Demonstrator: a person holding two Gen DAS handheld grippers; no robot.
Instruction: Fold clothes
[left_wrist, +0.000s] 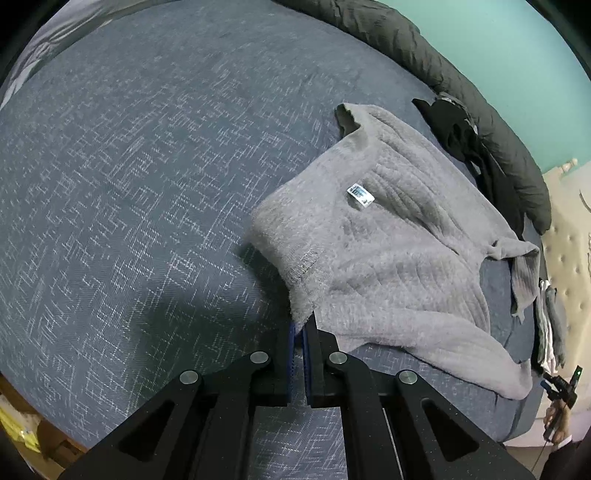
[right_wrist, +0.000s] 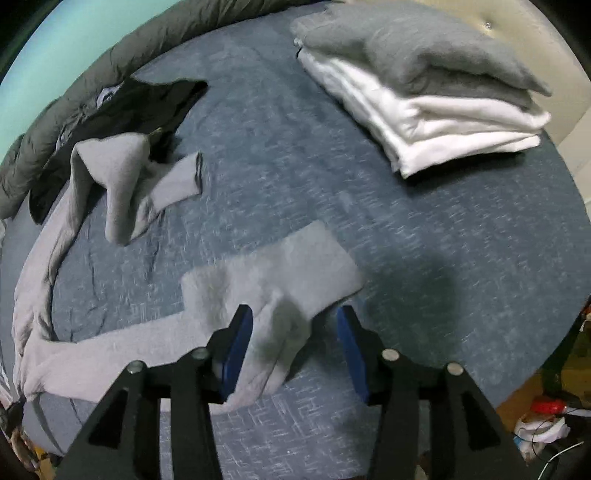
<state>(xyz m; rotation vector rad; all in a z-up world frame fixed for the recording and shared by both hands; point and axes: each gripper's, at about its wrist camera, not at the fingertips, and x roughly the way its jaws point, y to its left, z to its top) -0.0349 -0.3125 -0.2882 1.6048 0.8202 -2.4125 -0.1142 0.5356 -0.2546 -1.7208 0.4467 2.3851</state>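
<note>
One grey sweater (left_wrist: 373, 254) lies on the bed (left_wrist: 147, 184), collar away from the left tongs (left_wrist: 300, 325) clenched on its hem. Right tongs (right_wrist: 295, 325) released, straddling a sleeve (right_wrist: 273, 280). Two folded garments (right_wrist: 424, 92) stacked.

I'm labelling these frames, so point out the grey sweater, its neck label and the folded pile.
grey sweater (left_wrist: 369, 258): left wrist view, middle of its body.
neck label (left_wrist: 360, 194): left wrist view, centre of the tag.
folded pile (right_wrist: 443, 122): right wrist view, on the white layer.
</note>
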